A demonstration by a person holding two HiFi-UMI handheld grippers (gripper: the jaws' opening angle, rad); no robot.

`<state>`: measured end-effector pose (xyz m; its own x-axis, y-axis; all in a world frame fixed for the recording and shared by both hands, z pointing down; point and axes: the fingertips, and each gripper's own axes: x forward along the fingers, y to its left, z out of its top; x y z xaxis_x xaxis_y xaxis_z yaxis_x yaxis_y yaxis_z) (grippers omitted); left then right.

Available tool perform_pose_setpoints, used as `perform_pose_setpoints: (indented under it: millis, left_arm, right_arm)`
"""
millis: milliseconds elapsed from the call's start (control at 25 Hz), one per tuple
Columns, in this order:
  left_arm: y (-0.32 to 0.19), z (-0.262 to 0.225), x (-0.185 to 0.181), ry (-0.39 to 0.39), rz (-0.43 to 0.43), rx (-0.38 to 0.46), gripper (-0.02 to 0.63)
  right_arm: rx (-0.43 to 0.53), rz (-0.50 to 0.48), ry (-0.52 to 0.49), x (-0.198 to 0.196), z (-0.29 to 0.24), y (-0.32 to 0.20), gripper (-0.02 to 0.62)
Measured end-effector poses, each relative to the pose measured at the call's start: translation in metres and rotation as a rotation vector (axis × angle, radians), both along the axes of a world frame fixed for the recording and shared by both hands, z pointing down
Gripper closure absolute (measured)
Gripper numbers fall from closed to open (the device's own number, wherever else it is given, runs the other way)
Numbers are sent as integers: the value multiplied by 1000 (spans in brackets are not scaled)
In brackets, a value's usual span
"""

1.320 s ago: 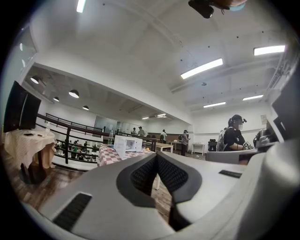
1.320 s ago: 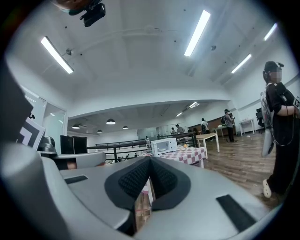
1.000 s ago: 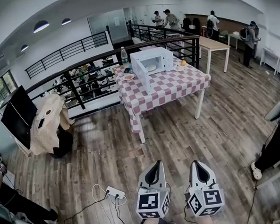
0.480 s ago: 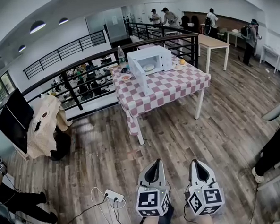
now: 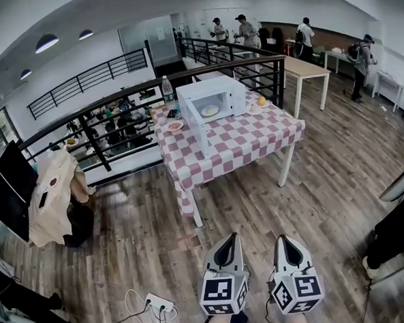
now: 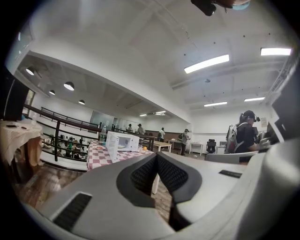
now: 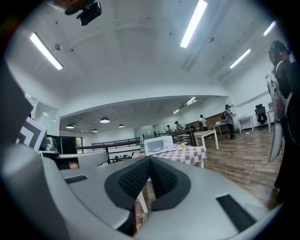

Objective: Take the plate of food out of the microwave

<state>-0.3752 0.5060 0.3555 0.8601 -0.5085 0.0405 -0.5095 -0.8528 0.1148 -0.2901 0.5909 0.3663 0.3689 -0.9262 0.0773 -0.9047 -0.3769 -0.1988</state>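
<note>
A white microwave [image 5: 212,104] stands with its door swung open on a table under a red-and-white checked cloth [image 5: 241,138], far ahead of me. Inside it sits a plate of food [image 5: 210,110]. The microwave also appears small in the left gripper view [image 6: 121,140] and the right gripper view [image 7: 158,145]. My left gripper [image 5: 234,239] and right gripper [image 5: 280,241] hang side by side low in the head view, well short of the table, both shut with nothing between the pads.
A bottle [image 5: 167,90], a small plate [image 5: 174,125] and an orange fruit [image 5: 261,100] share the table. Behind it runs a black railing [image 5: 117,108]. A power strip with cables [image 5: 159,305] lies on the wood floor at lower left. Several people stand at the back.
The table and microwave have drawn nearer and shifted left in the head view. Both grippers keep their place in the picture and stay shut.
</note>
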Motion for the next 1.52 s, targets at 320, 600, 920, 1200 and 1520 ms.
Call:
perform_pose_setpoints:
  millis: [320,600,920,1200,1520]
  left_arm:
    - [-84,-5,39,5,-1,14,586]
    - [-137,-6,48,14,-19,13,586]
    - [-170,9,60,-1,-35,-7,586]
    - [-203,19,89,-4,-72,-22,586]
    - [-245,16,146,-9,-134,-27,586]
  right_arm:
    - [-1,19,18,47,-5,-78,604]
    - [-6,36,17,66,-2,-122,604]
    - [-22,40,-24,86,14,-150,604]
    - [-29,12,-38,120,24,-183,604]
    - [-23,-62,-39,184,14,-235,604]
